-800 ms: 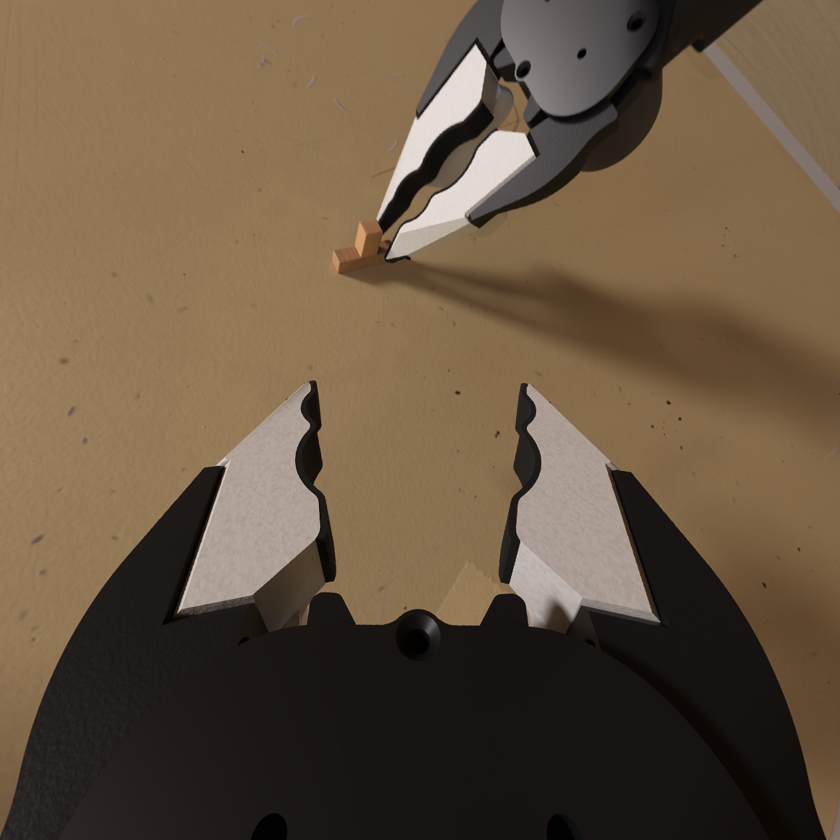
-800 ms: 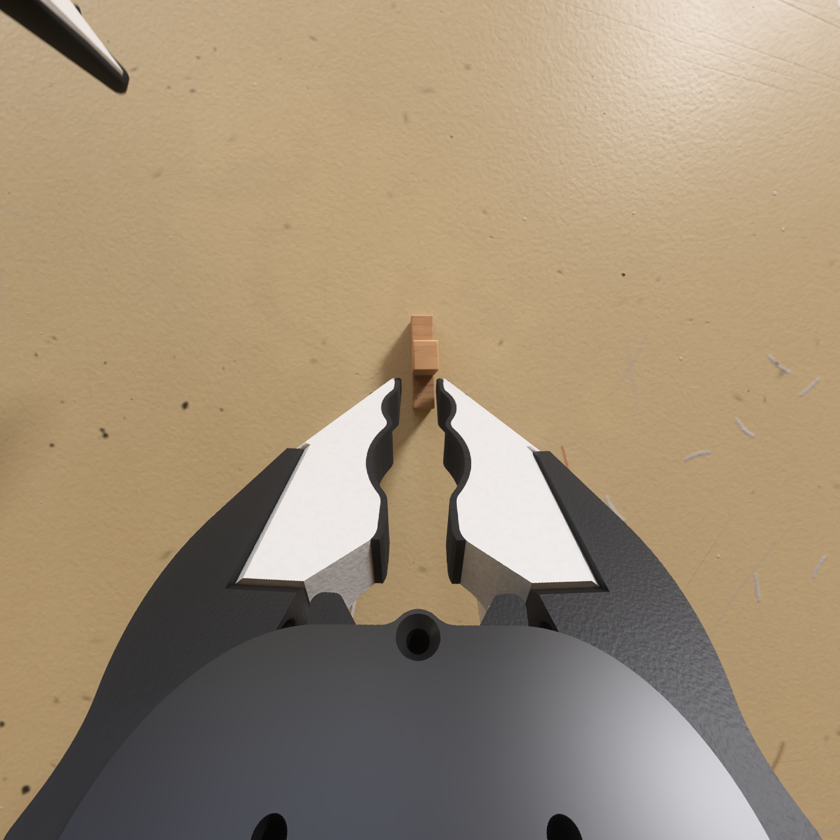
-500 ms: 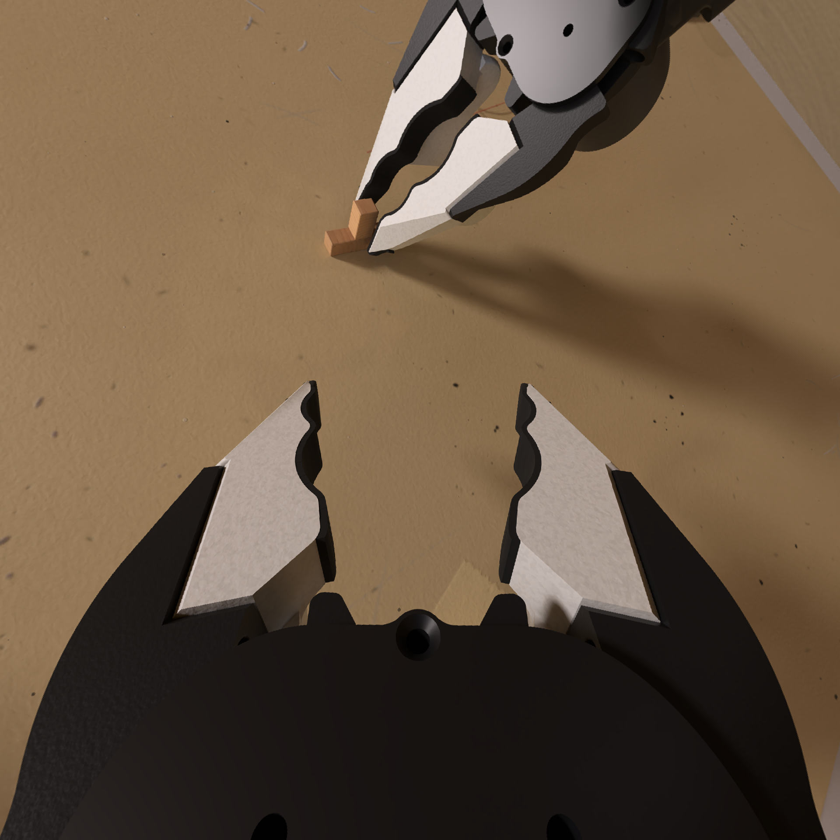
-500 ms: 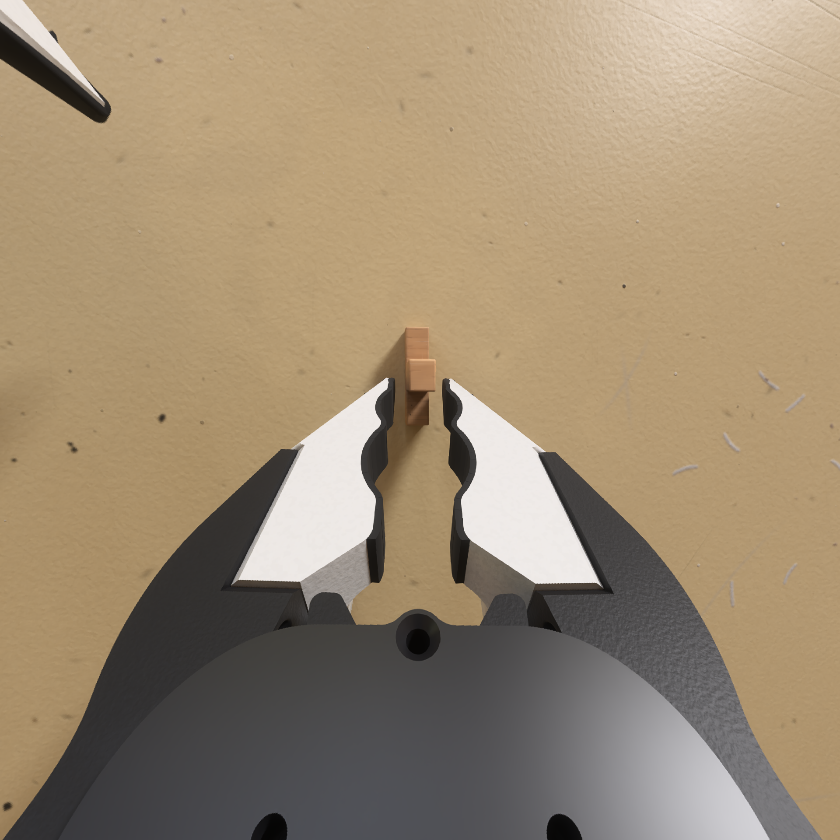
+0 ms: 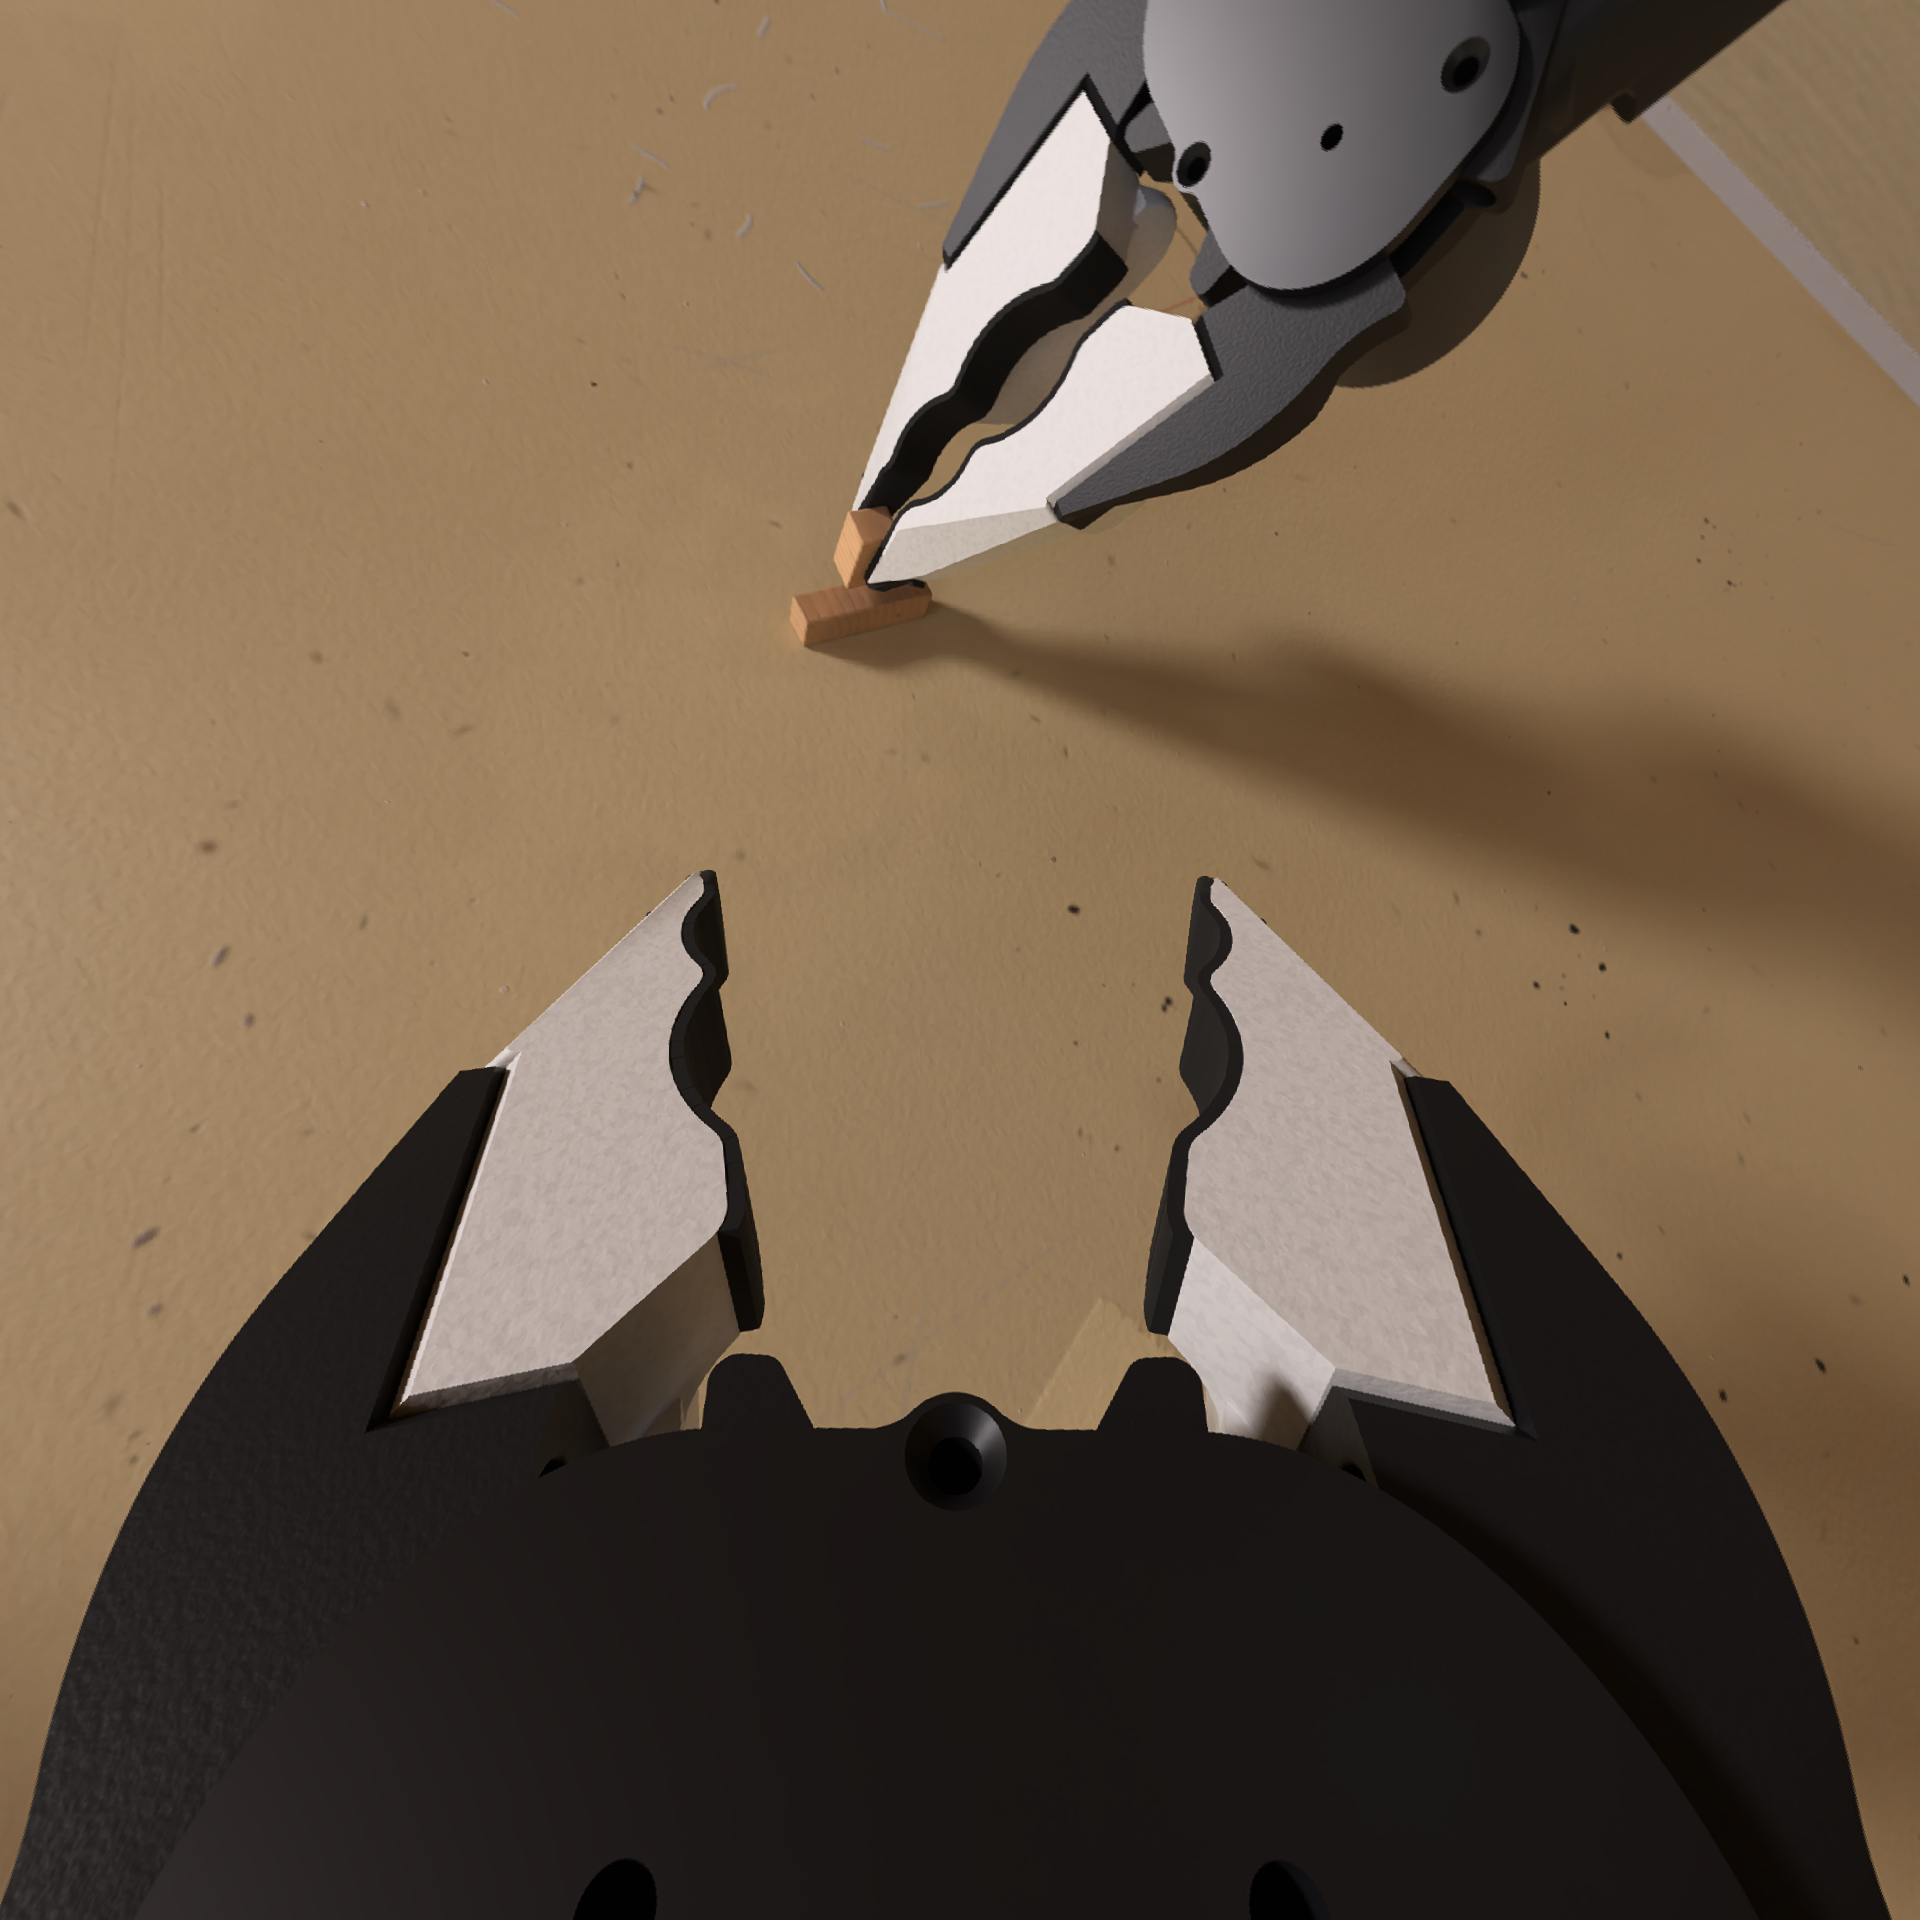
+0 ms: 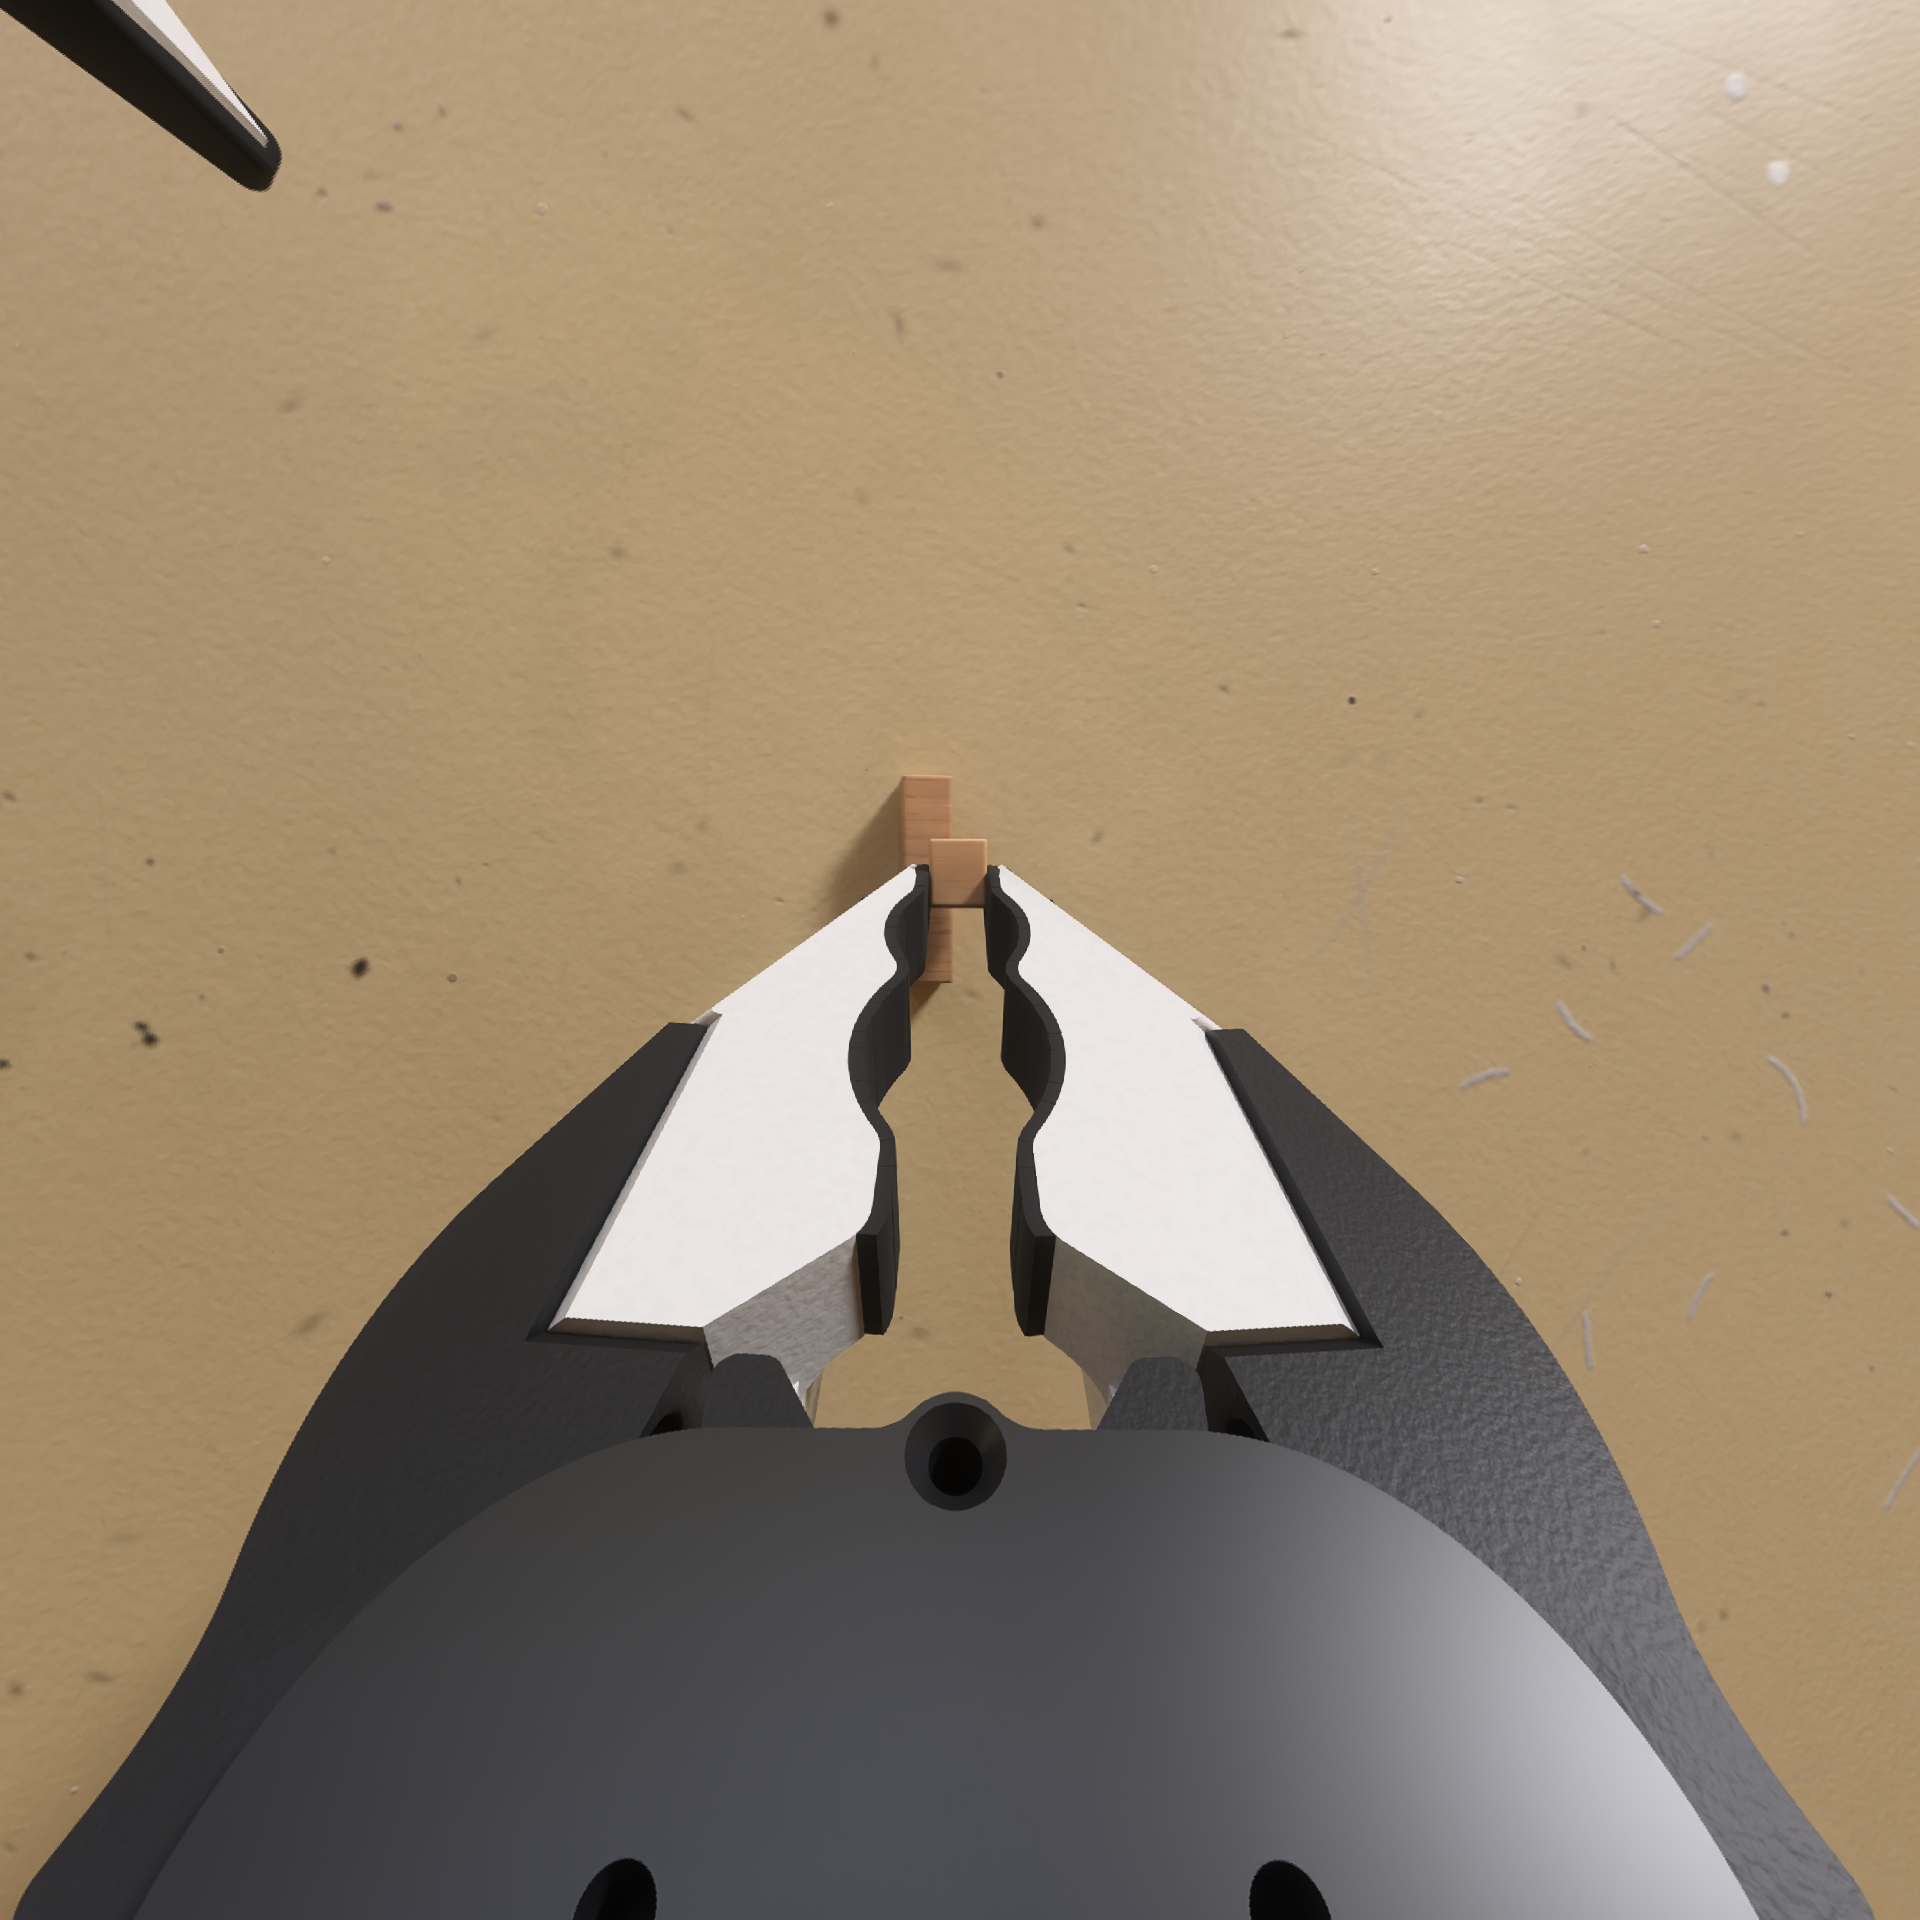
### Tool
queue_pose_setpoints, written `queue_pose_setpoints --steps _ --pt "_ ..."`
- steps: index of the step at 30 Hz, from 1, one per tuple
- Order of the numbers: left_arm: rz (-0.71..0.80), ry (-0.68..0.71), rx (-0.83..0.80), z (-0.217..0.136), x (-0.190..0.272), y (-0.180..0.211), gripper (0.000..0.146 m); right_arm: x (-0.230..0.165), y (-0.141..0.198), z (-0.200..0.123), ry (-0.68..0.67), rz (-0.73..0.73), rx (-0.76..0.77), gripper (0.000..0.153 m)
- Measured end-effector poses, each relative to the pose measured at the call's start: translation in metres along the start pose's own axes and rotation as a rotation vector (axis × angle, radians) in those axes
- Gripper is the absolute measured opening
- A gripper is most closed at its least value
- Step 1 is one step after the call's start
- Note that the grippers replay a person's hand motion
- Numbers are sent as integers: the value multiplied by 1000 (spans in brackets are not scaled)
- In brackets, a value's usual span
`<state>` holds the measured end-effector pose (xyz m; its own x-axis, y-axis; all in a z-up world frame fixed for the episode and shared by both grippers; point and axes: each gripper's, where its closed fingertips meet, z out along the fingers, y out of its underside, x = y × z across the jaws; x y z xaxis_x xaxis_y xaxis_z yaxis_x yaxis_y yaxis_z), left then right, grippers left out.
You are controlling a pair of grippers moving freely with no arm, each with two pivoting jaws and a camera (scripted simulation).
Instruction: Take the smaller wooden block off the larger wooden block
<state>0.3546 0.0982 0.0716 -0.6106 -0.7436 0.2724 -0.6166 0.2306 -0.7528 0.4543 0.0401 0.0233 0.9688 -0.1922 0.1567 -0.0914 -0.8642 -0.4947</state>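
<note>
A tan, speckled counter fills both views, bare apart from two small wooden blocks and a few pale shavings toward 3 o'clock in the right wrist view.

The right hand-held gripper has its fingertips pinched on either side of the small block, grasping it. In the left wrist view that block appears raised clear of the large block, which lies flat on the counter just under the fingertips, at about 12 o'clock. The pinch across the small block's narrow sides likely lets it come up without dragging the larger one along.

The left hand-held gripper hangs well apart from the blocks, jaws spread wide and empty, probably kept back to leave room.

The lift seems under way; setting the small block down elsewhere remains.
</note>
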Motion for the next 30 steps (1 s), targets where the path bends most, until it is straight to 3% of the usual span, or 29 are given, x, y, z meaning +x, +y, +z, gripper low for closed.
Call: queue_pose_setpoints --steps 11,23,30 --pt "2 -19 77 -9 -4 -13 101 33 -9 -38 111 106 146 10" --pt "41 46 137 -11 12 -23 104 95 -15 -148 353 245 407 10" --pt "40 47 122 -8 13 -20 104 101 -19 -183 407 252 463 10"
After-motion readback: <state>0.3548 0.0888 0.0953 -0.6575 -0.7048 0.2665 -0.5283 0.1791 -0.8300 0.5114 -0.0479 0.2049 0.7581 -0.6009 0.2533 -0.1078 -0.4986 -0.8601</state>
